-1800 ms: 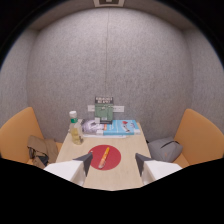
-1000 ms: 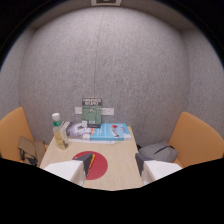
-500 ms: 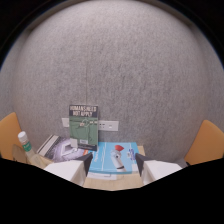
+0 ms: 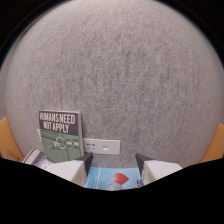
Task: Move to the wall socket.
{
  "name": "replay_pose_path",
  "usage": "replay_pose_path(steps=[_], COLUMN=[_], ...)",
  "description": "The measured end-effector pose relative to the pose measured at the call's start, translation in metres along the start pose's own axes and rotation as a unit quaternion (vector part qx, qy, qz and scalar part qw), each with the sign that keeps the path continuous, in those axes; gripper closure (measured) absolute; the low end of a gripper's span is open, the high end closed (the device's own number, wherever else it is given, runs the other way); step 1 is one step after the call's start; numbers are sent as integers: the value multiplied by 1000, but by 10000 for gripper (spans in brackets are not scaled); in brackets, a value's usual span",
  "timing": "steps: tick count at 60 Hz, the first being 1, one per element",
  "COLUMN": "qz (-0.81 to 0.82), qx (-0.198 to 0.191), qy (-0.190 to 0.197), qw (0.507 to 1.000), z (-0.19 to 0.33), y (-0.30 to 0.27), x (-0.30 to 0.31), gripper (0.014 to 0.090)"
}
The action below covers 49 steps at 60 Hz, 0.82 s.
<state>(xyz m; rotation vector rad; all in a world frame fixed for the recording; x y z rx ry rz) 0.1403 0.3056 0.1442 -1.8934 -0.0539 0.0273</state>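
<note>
The gripper (image 4: pixel 114 167) was released, its two pale fingers (image 4: pixel 67 170) spread apart with nothing clasped between them. Taking the wall socket (image 4: pixel 101 146) as the landmark: the fingers sat just below it, one to either side of its lower edge, and the gap between them lined up a little to the socket's right rather than square on it.

Directly beneath the socket, between the fingers, lay a blue book (image 4: pixel 112 179) with a red shape on its cover. Just to the socket's left, a dark green book (image 4: pixel 60 135) with white lettering stood leaning against the wall, its right edge close beside or overlapping the socket plate. Lower left of that, some pale flat object showed, too cut off to name. The socket itself was a white plate set low in the grey felt wall (image 4: pixel 120 75), which rose behind and above it.

The approach looked nearly complete, so the risks were those of closeness. Pushing further forward could have driven the fingertips into the plate or wall. Drifting leftward to centre on the socket could have caught the leaning book and tipped it over. Dropping lower could have scraped the blue book.
</note>
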Motion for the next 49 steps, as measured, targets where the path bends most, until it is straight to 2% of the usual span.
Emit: replay_pose_path(steps=[23, 49], qz=[1, 3], qx=[-9, -13], qy=[-1, 2], qw=[1000, 1000], z=[56, 63], y=[12, 14], x=[-1, -1], gripper=[180, 181])
